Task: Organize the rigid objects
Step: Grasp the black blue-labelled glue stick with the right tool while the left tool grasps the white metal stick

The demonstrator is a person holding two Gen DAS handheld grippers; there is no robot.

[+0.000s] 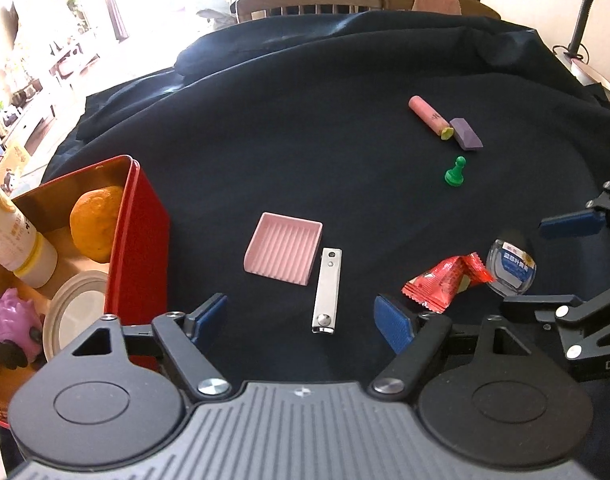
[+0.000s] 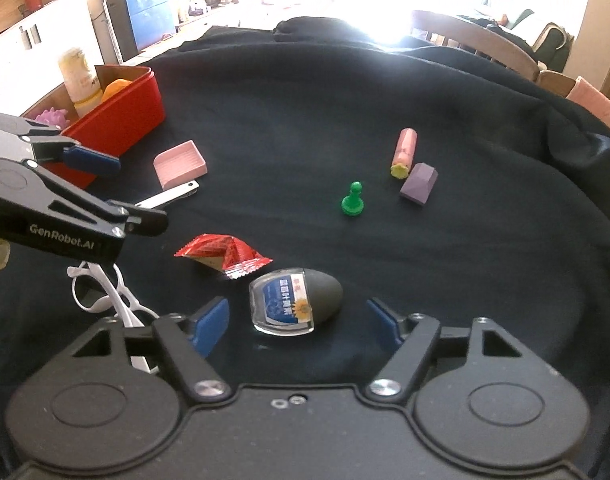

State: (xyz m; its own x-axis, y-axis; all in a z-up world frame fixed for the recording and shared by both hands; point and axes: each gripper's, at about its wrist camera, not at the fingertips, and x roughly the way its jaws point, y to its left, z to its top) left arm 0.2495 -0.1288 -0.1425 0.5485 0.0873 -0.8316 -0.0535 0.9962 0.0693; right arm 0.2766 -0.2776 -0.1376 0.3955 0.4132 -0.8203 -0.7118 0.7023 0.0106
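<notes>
Rigid objects lie scattered over the dark cloth [image 1: 305, 120] that covers our table, and we read them from left to right. At the far left stands the red box [image 1: 139, 240], already holding an orange [image 1: 95, 222], a white bottle [image 1: 13, 236], a round white lid [image 1: 75, 312] and a purple spiky toy [image 1: 13, 320]. Just right of the box rests the pink ribbed tray [image 1: 283, 252], and touching its right edge lies the metal nail clipper [image 1: 327, 290]. Our left gripper [image 1: 301, 320] stands with its blue pads apart, the clipper's near end between them — neither pad presses on it. Further right sits the red snack packet [image 1: 445, 280], with the dark egg-shaped case with a clear labelled window [image 2: 295, 304] just beside it. Our right gripper [image 2: 297, 326] frames that case — its pads are spread on either side, with gaps visible, so nothing is gripped. White scissors [image 2: 105, 296] lie on the cloth at the left of the right wrist view, partly hidden under the left gripper's body. Farther back, toward the right, the green pawn [image 1: 453, 170] stands upright by itself; behind it the pink cylinder with a yellow end [image 1: 431, 117] lies touching the purple block [image 1: 466, 133].
</notes>
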